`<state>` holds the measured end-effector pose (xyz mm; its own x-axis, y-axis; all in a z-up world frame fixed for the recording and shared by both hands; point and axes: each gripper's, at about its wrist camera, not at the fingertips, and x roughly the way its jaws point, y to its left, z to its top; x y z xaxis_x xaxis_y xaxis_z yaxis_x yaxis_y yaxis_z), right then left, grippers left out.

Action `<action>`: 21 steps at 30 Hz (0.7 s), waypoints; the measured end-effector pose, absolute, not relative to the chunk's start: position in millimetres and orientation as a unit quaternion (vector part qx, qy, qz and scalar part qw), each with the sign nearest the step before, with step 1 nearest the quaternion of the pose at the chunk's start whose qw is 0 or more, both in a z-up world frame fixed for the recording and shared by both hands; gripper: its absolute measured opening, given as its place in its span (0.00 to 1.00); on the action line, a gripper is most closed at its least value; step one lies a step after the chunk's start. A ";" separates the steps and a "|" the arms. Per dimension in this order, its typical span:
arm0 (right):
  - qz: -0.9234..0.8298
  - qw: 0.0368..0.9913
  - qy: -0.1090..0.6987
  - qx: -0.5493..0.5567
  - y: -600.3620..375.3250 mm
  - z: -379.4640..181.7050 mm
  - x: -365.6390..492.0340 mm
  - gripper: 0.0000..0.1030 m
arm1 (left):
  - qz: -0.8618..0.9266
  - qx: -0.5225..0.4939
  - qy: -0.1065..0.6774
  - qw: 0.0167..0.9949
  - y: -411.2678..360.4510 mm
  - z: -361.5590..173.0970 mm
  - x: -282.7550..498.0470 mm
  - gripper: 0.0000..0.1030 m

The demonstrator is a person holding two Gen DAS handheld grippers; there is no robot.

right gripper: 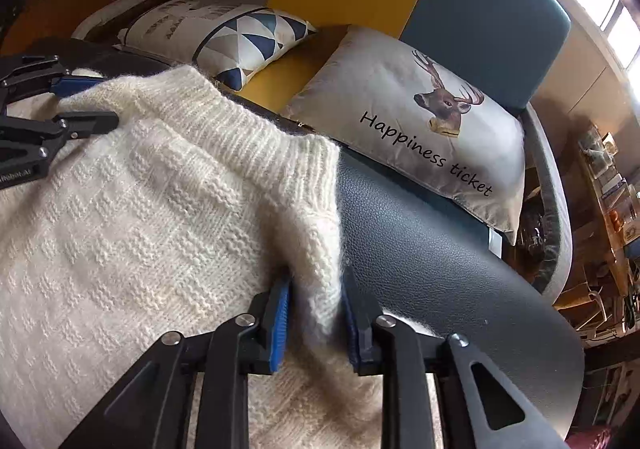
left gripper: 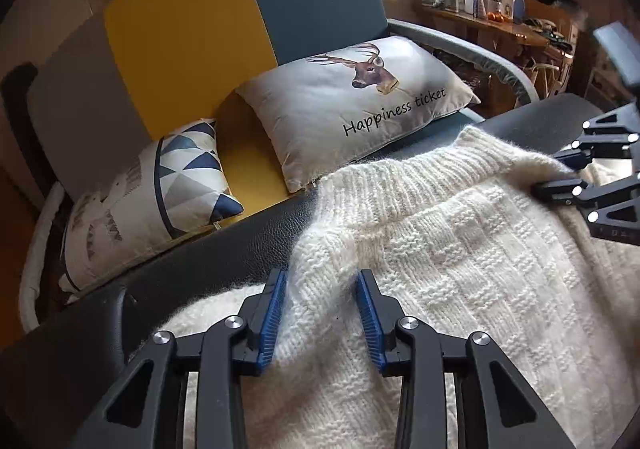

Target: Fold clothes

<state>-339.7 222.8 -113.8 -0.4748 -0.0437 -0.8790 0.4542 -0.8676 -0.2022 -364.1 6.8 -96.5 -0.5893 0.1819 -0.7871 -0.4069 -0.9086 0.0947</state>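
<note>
A cream knitted sweater [left gripper: 460, 249] [right gripper: 140, 209] lies on a dark leather-look tabletop [left gripper: 240, 241] [right gripper: 420, 249], its ribbed collar towards the sofa. My left gripper [left gripper: 321, 279] is shut on a raised fold at the sweater's left shoulder, with wool bunched between the blue pads [left gripper: 272, 313]. At the other shoulder my right gripper [right gripper: 317, 279] pinches a fold by the collar's end. Each gripper also shows in the other's view: the right gripper [left gripper: 560, 173] at the right edge, the left gripper [right gripper: 96, 101] at the upper left, both with knit between the fingers.
Beyond the table's far edge stands a sofa [left gripper: 180, 49] in grey, yellow and teal. On it lie a deer-print pillow [left gripper: 352, 105] [right gripper: 420, 121] and a triangle-pattern pillow [left gripper: 188, 173] [right gripper: 248, 37]. A wooden shelf with jars [left gripper: 480, 9] runs under the window at the right.
</note>
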 end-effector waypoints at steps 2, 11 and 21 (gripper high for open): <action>-0.832 0.148 0.176 0.504 229.6 -109.2 -342.5 0.26 | 0.884 -0.424 0.102 0.170 -14.3 -83.6 -360.4 0.38; -0.862 0.207 0.122 0.446 194.0 -45.8 -266.8 0.27 | 0.896 -0.442 -0.047 0.016 -216.6 -45.1 -305.3 0.54; -0.824 0.297 0.097 0.473 96.7 -69.1 -191.5 0.27 | 0.838 -0.472 -0.149 -0.230 -439.7 -58.9 -152.8 0.54</action>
<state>-191.5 96.7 -69.1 -0.3761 -0.3977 -0.8369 0.5816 -0.8044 0.1209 -152.8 -439.7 -58.9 -0.4487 -0.2451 -0.8594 0.5269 -0.8493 -0.0329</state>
